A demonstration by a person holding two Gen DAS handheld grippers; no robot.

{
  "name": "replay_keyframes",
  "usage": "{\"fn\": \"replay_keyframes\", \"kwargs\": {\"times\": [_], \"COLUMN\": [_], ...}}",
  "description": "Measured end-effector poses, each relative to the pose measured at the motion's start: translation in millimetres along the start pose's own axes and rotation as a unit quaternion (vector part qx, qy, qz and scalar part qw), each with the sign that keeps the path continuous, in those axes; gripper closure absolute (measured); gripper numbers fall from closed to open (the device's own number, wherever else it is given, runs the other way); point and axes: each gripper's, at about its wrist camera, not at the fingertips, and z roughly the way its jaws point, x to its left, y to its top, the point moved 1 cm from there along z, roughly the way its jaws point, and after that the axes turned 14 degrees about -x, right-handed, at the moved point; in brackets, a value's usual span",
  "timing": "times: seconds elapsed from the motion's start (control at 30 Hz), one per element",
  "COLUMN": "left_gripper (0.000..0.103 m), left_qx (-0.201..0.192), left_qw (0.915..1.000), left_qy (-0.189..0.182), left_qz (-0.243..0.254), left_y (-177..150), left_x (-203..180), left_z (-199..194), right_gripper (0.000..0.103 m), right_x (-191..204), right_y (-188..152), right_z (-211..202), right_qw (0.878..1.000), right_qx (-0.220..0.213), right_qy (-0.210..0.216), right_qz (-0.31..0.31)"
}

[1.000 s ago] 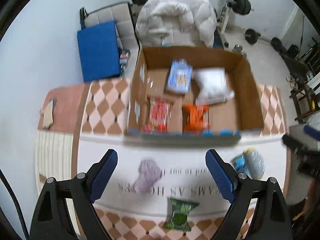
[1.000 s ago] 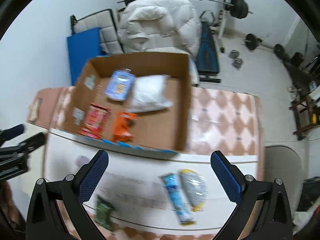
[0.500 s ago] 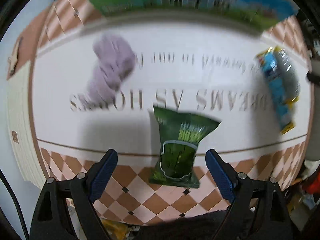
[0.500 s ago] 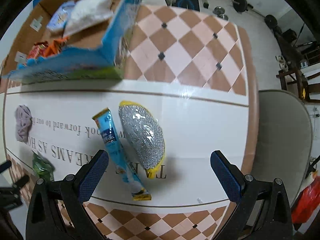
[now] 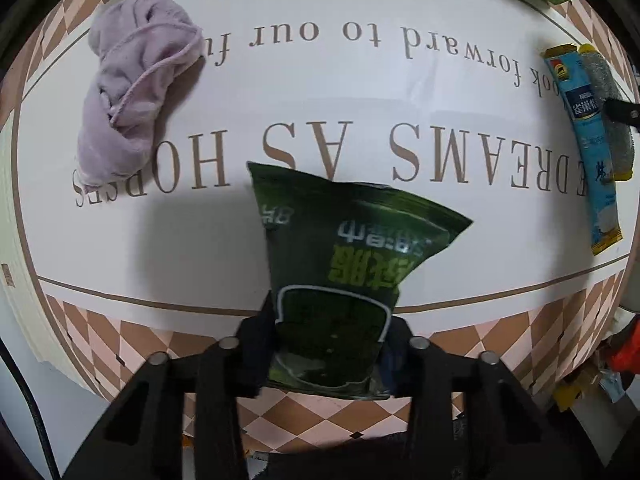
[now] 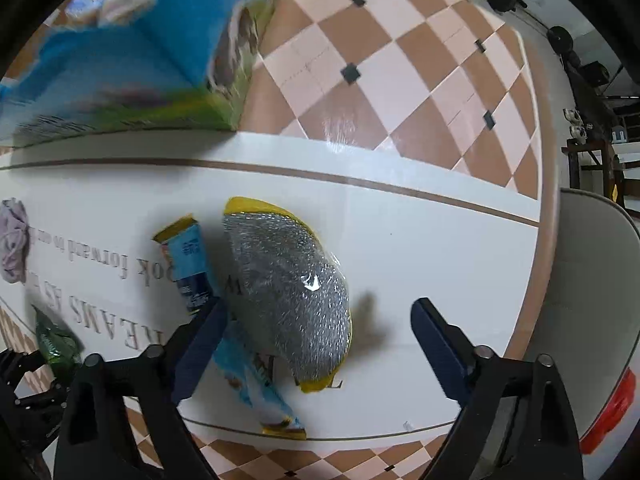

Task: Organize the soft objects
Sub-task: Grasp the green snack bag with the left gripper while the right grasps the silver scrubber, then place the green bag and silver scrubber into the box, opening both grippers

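left wrist: the left tool (image 5: 326, 354) pinches the green snack bag (image 5: 340, 276) by its near end, on the bench (image 5: 360, 100) (likely for lifting). right wrist: the right tool (image 6: 316, 340) gapes wide around the silver scrubber pack (image 6: 286, 284), ready to close.

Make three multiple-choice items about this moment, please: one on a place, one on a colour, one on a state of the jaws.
1. Where does the blue sachet lie?
A. directly beside the silver scouring pad
B. on the purple cloth
C. inside the box

2. What colour is the snack bag in the left gripper?
A. red
B. dark green
C. white

3. How do the jaws of the right gripper stand?
A. shut on the pad
B. shut on nothing
C. open, either side of the pad

Answers: 1 A, the sachet and pad lie side by side on the white mat; 2 B, its foil is dark green; 3 C, a wide gap shows between the blue pads.
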Motion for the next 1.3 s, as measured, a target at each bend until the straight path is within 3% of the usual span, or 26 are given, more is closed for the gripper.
{"fn": "replay_keyframes", "kwargs": {"times": [0.03,0.1,0.3,0.43,0.6,0.73,0.83,0.97,1.13,1.3], "left_gripper": [0.068,0.069,0.070,0.070,0.070,0.070,0.070,0.070,0.070,0.070], "left_qx": [-0.003,-0.011,-0.054,-0.115,-0.200,-0.245,-0.229,-0.186,-0.133,-0.115], "left_qw": [1.0000,0.9999,0.9985,0.9927,0.9790,0.9694,0.9723,0.9777,0.9837,0.9841], "left_qy": [0.003,0.005,-0.009,-0.037,-0.039,0.020,0.046,0.089,0.112,0.129], "left_qz": [0.002,0.008,0.002,-0.002,0.010,0.010,0.011,0.036,0.044,0.041], "left_y": [-0.4,1.9,14.4,34.1,111.3,193.5,249.5,311.2,350.9,376.3], "left_x": [-1.3,-4.3,-9.9,-10.3,0.1,27.8,51.4,62.4,61.7,65.6], "left_z": [-1.6,-6.9,-52.9,-119.9,-208.2,-235.7,-221.6,-189.2,-147.8,-121.0], "right_gripper": [0.023,0.046,0.052,0.052,0.052,0.052,0.052,0.052,0.052,0.052], "right_x": [0.5,1.0,-5.9,-12.8,-3.8,17.1,34.0,53.9,77.3,82.4], "right_y": [-0.2,-2.5,-7.8,-6.8,12.6,49.7,84.2,125.5,163.8,178.5], "right_z": [3.6,13.4,3.8,-34.9,-124.9,-175.1,-184.2,-159.8,-104.8,-64.3], "right_qw": [1.000,1.000,0.999,0.996,0.986,0.977,0.973,0.973,0.977,0.977], "right_qx": [0.005,0.024,0.004,-0.024,-0.105,-0.147,-0.165,-0.147,-0.100,-0.066], "right_qy": [0.001,0.016,0.015,0.052,0.102,0.132,0.133,0.144,0.136,0.132], "right_qz": [0.000,0.005,0.031,0.064,0.075,0.078,0.086,0.104,0.128,0.151]}}
